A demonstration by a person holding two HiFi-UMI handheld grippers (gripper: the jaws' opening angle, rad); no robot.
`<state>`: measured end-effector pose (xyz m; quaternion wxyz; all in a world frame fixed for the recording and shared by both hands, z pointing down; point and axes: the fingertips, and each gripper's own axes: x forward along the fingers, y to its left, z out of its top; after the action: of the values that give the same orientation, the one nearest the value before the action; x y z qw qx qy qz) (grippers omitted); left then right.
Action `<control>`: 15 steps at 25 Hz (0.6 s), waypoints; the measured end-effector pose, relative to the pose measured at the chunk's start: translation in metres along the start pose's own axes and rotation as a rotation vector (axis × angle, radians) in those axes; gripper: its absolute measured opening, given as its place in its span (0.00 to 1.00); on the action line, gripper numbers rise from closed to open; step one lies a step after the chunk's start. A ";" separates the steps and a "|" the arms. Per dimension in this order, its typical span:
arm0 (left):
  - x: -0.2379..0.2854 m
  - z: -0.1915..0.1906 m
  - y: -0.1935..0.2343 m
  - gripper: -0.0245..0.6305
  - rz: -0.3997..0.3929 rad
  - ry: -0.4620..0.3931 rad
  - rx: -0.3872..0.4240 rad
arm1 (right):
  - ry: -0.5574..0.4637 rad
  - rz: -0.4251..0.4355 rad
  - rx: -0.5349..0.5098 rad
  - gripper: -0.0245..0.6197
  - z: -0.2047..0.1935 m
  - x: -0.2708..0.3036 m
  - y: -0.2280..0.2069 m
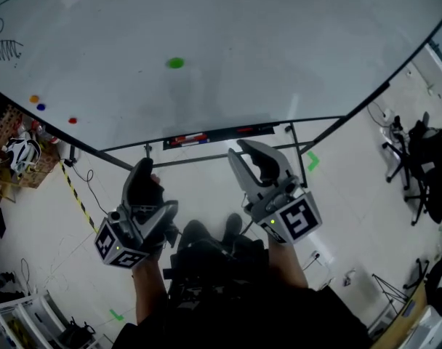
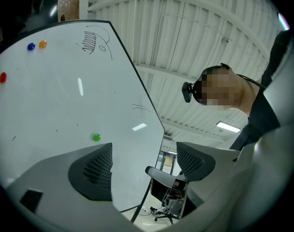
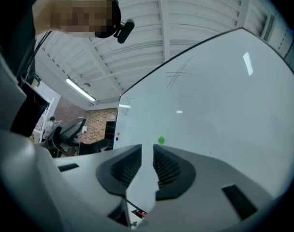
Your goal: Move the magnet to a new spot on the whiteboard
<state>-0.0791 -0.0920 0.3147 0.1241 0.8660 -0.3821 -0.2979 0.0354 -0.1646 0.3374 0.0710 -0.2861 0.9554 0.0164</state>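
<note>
The green magnet [image 1: 176,62] sticks to the whiteboard [image 1: 279,42] near its middle, and shows small in the left gripper view [image 2: 96,137] and in the right gripper view [image 3: 161,140]. Both grippers hang well short of the board, above the floor in front of its lower edge. My left gripper [image 1: 143,167] [image 2: 144,159] has its jaws wide apart with nothing between them. My right gripper [image 1: 251,151] [image 3: 147,152] keeps a narrow gap between its jaws, also with nothing in it.
Orange [image 1: 34,99], blue [image 1: 41,107] and red [image 1: 73,121] magnets sit at the board's left, near a pen sketch [image 1: 4,49]. A marker tray [image 1: 219,134] runs under the board's edge. Office chairs [image 1: 421,158] stand at the right, striped tape [image 1: 75,191] on the floor at the left.
</note>
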 end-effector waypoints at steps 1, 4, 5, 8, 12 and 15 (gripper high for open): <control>0.000 0.002 0.003 0.67 0.000 -0.007 0.003 | 0.013 -0.002 -0.018 0.16 -0.002 0.004 0.000; -0.001 0.007 0.018 0.67 -0.004 -0.006 -0.004 | 0.063 -0.023 -0.056 0.16 -0.012 0.021 -0.001; -0.002 0.008 0.025 0.67 -0.009 0.003 -0.011 | 0.082 -0.037 -0.062 0.16 -0.015 0.027 -0.003; -0.003 0.021 0.048 0.67 -0.030 0.001 -0.017 | 0.115 -0.089 -0.084 0.16 -0.022 0.051 -0.011; -0.003 0.053 0.076 0.67 -0.052 -0.018 0.031 | 0.110 -0.141 -0.109 0.16 -0.021 0.087 -0.012; -0.007 0.064 0.093 0.67 -0.076 -0.010 0.016 | 0.118 -0.171 -0.136 0.22 -0.023 0.111 -0.009</control>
<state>-0.1769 -0.1487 0.3083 0.1037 0.8794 -0.3519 -0.3035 -0.0541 -0.2338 0.3439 -0.0037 -0.3711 0.9268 0.0581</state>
